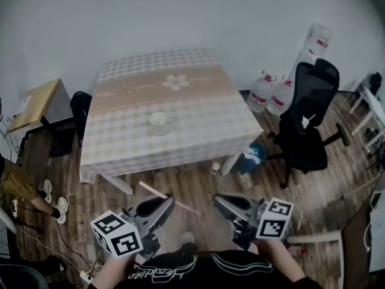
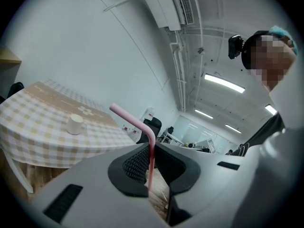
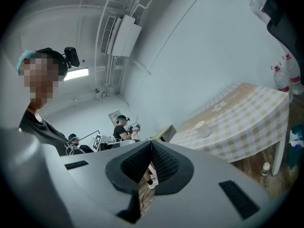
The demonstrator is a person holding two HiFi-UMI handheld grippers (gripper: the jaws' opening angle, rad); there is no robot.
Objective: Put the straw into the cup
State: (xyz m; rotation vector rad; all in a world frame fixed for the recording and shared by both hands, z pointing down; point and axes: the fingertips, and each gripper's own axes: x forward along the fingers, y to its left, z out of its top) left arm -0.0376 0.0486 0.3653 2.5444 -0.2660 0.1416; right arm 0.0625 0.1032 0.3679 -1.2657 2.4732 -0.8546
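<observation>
A table (image 1: pixel 198 110) under a checked cloth is seen at the far middle of the room, with a black office chair (image 1: pixel 307 122) to its right. Well apart from the table, at the near edge, both tongs are held above the wooden floor (image 1: pixel 198 185).

The left tongs (image 1: pixel 161 202) are closed on a pink straw (image 2: pixel 135 122). It is pinched low on its long section between the ribbed pads (image 2: pixel 135 163), and its bent end juts up and to the left. The right tongs (image 1: pixel 226 202) are closed pad to pad, and nothing is gripped by them. A white cup (image 1: pixel 159 121) is set upright near the middle of the table, unheld.

Trouble is most likely to be caused by the thin grip: the straw could be swivelled or squeezed out between the pads while it is carried. The cup appears light and is not steadied. It could be tipped if its rim is struck by the straw's end, or the opening could be missed altogether.
</observation>
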